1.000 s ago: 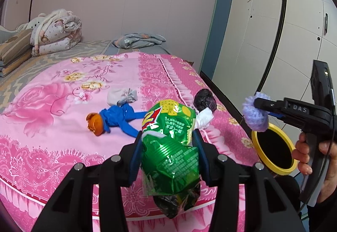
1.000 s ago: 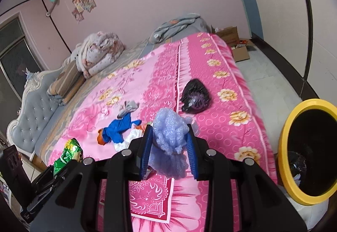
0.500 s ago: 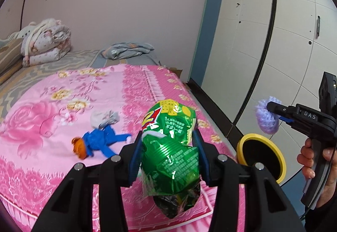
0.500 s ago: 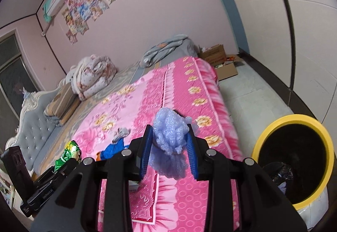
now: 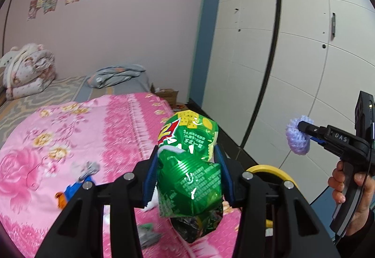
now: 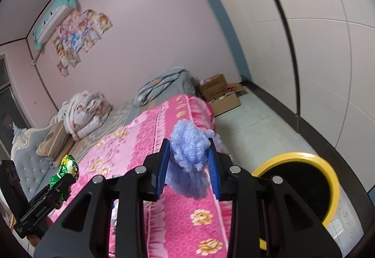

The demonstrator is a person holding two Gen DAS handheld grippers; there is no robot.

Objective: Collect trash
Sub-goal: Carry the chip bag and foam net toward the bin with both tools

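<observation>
- Moments earlier both grippers hung low over the pink bed (image 5: 70, 131); they were then carried up and away from it toward the yellow-rimmed bin (image 6: 311, 159), which filled more of the right wrist view.
- Both loads travelled with them, which suggested the drop into the bin was the next step.
- Left gripper (image 5: 187, 178), tilted slightly downward, had its jaws clamped on a green snack bag (image 5: 189, 169).
- Right gripper (image 6: 188, 164), likewise angled down, pinched a lilac foam wad (image 6: 189, 150), just left of the bin in its own view.
- A hand (image 5: 351, 190) gripped the right tool's handle at the far right.
</observation>
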